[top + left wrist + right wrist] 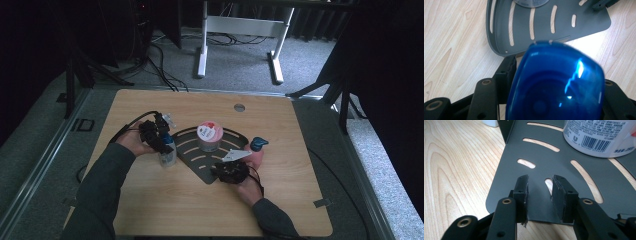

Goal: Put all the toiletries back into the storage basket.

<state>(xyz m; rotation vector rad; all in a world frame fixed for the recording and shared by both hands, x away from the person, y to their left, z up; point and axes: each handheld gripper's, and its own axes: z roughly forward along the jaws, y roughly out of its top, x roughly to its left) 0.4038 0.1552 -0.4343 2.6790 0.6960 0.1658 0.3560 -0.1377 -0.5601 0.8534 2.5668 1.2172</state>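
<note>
Blue-capped bottle (168,152) was seen upright on the wooden table (150,200), just left of the dark slotted tray (192,159), and was clasped at its cap by the left gripper (161,136). The right gripper (540,192) was held at the tray's near edge, jaws parted, nothing pinched. A white jar (209,136) was stood on the tray.

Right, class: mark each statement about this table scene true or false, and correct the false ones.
1. The left hand-held gripper grips a blue-capped bottle. True.
2. The tub stands on the bare table. False: it stands on the dark slotted rack.
3. The right hand-held gripper sits at the rack's edge. True.
4. The table is glass. False: it is wood.
</note>
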